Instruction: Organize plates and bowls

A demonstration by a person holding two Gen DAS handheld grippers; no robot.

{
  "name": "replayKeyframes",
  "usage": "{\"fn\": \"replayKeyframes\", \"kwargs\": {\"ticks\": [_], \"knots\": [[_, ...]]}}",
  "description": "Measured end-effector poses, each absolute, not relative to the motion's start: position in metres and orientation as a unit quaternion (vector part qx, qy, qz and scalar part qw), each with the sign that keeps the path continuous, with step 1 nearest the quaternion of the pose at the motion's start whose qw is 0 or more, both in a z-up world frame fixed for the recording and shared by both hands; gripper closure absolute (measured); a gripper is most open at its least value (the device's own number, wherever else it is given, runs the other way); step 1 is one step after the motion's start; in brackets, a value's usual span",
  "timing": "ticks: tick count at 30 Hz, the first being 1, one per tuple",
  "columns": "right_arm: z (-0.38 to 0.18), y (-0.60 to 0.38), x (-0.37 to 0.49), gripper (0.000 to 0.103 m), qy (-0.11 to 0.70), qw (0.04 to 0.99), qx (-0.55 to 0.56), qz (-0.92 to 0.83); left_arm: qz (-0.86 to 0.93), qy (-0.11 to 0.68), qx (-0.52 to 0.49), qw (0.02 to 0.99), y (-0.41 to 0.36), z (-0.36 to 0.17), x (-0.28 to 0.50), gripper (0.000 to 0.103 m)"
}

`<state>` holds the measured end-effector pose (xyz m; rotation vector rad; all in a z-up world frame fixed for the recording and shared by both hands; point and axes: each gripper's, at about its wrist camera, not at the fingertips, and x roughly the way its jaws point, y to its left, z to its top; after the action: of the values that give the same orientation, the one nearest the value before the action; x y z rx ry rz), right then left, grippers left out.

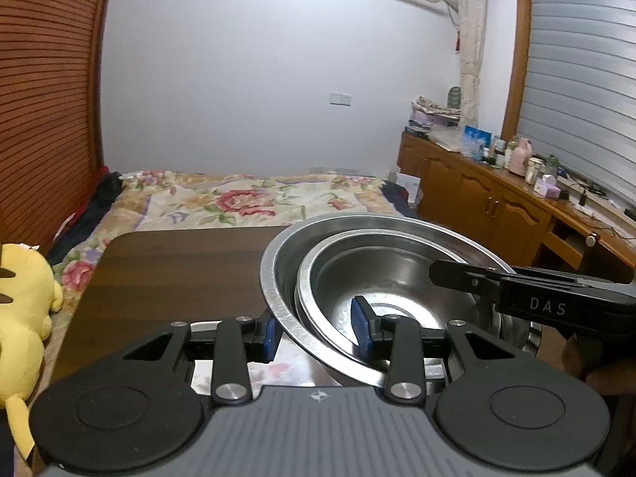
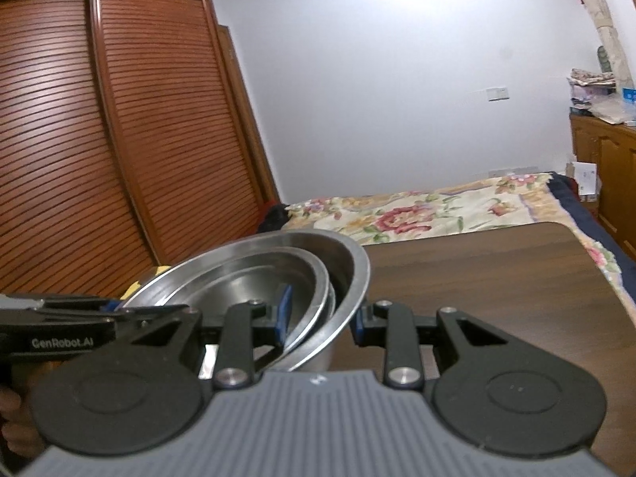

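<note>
A stack of nested steel bowls hangs tilted over the dark wooden table [image 1: 179,270], held from both sides. The large outer bowl [image 1: 278,278] holds a smaller inner bowl [image 1: 377,278]. My left gripper [image 1: 316,332] is shut on the near rims, one blue pad inside the bowls and one outside. My right gripper [image 2: 322,320] is shut on the opposite rims of the outer bowl [image 2: 349,270] and inner bowl [image 2: 246,282] in the same way. Each gripper shows in the other's view: the right gripper [image 1: 469,278] and the left gripper [image 2: 131,310]. Something shiny lies under the bowls, mostly hidden.
Behind the table [image 2: 497,286] is a bed [image 1: 238,198] with a floral cover. A yellow plush toy [image 1: 20,318] lies at the table's left. A louvred wooden wardrobe [image 2: 119,139] stands on the left, and a cluttered wooden sideboard [image 1: 497,198] on the right.
</note>
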<state>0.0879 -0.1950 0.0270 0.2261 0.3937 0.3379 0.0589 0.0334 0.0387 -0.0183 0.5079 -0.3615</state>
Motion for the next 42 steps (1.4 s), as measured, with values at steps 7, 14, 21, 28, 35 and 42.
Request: {"fn": "replayKeyframes", "kwargs": {"ticks": [7,14,21,28,35,42], "knots": [[0.023,-0.168,0.095,0.071,0.204,0.956,0.099,0.188,-0.151,0.255,-0.02,0.955,0.062,0.029,0.063,0.064],[0.018,-0.148,0.1,0.071,0.214,0.951,0.083,0.206,-0.133,0.263,-0.027,0.955,0.081,0.018,0.068,0.065],[0.009,-0.13,0.105,0.071,0.229,0.947,0.067,0.215,-0.118,0.281,-0.038,0.952,0.092,0.003,0.072,0.064],[0.0,-0.122,0.106,0.071,0.245,0.944,0.05,0.214,-0.113,0.297,-0.046,0.947,0.093,-0.011,0.075,0.064],[-0.01,-0.116,0.108,0.071,0.258,0.94,0.049,0.218,-0.104,0.304,-0.045,0.946,0.096,-0.019,0.077,0.064],[-0.013,-0.112,0.113,0.071,0.264,0.938,0.043,0.219,-0.102,0.308,-0.045,0.945,0.097,-0.024,0.08,0.064]]}}
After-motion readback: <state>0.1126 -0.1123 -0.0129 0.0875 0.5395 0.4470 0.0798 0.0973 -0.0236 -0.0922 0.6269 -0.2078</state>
